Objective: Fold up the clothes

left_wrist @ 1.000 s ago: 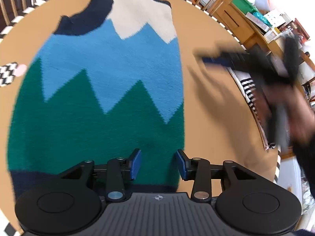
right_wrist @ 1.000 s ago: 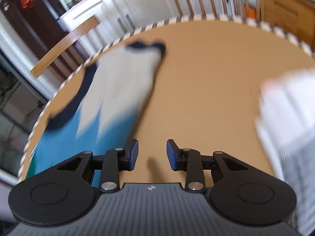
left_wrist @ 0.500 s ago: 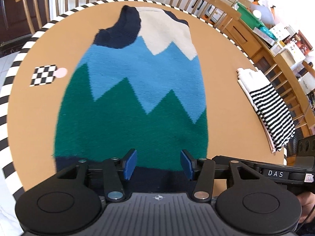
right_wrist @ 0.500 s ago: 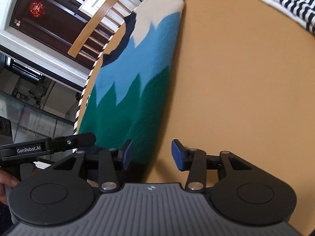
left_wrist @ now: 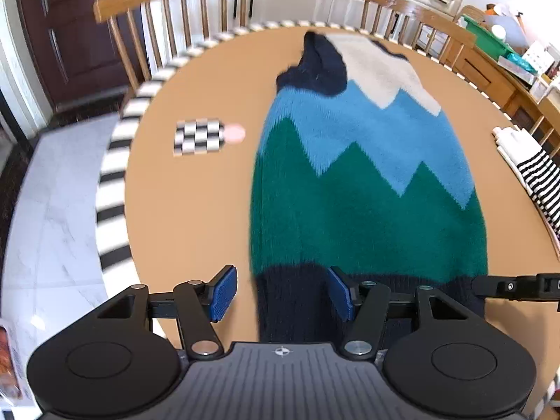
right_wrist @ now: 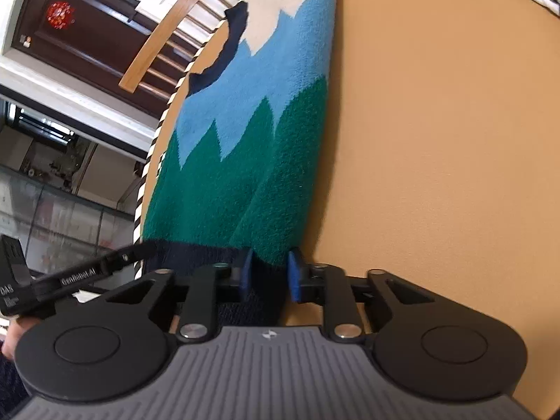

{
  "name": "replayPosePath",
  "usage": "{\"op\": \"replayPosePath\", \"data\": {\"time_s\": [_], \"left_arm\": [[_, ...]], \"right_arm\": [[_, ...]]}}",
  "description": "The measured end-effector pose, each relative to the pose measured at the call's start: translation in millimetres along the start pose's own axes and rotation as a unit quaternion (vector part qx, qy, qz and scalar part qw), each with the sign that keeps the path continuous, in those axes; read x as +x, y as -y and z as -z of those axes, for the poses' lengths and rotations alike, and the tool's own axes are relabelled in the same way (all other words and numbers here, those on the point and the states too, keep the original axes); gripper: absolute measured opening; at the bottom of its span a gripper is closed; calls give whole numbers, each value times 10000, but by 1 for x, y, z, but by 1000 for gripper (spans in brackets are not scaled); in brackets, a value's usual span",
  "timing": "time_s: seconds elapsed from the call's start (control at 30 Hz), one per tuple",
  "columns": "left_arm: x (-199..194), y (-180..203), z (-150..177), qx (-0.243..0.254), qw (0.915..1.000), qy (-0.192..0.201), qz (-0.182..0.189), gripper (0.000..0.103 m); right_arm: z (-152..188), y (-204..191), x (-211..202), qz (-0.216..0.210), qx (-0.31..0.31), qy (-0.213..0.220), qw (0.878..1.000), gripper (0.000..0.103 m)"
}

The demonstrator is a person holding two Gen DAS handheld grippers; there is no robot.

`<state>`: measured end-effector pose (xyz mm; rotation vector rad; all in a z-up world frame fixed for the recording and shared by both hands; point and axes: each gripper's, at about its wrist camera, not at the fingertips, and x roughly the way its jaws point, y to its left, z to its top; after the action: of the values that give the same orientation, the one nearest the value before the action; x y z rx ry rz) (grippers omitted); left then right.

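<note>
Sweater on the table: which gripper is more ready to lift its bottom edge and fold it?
Right. The right gripper has the sweater's dark hem corner between its closing jaws. The left gripper straddles the hem's other corner, but its jaws are wide and opening, so it likely grabs later.

Knitted sweater [left_wrist: 367,189] laid flat on round table [left_wrist: 196,210], hem nearest, collar farthest.
Checkerboard card [left_wrist: 198,137] on table left of sweater, apart from it; folded striped garment [left_wrist: 535,175] at right table edge; chairs [left_wrist: 182,21] behind far rim; left gripper [left_wrist: 281,294] over hem's left corner; right gripper [right_wrist: 267,274] at hem's right corner, cloth between its fingers.
</note>
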<state>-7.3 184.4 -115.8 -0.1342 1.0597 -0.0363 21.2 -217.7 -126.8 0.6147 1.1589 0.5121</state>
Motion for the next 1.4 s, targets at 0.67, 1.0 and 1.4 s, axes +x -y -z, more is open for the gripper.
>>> {"op": "replayPosePath", "data": {"time_s": [0.67,1.0,1.4], "left_arm": [[7,47,21,-34,9957,-418,823,62],[4,47,25,-410,9919,-530,1083,64],[6,44,27,-698,9887,-648,1154,38]], "right_arm": [[-22,33,-52,554,76,185,9983,33],[-6,38,-45,182,321,-314,9988,43],[-2,31,-42,270,-25,-362,9990,24]]}}
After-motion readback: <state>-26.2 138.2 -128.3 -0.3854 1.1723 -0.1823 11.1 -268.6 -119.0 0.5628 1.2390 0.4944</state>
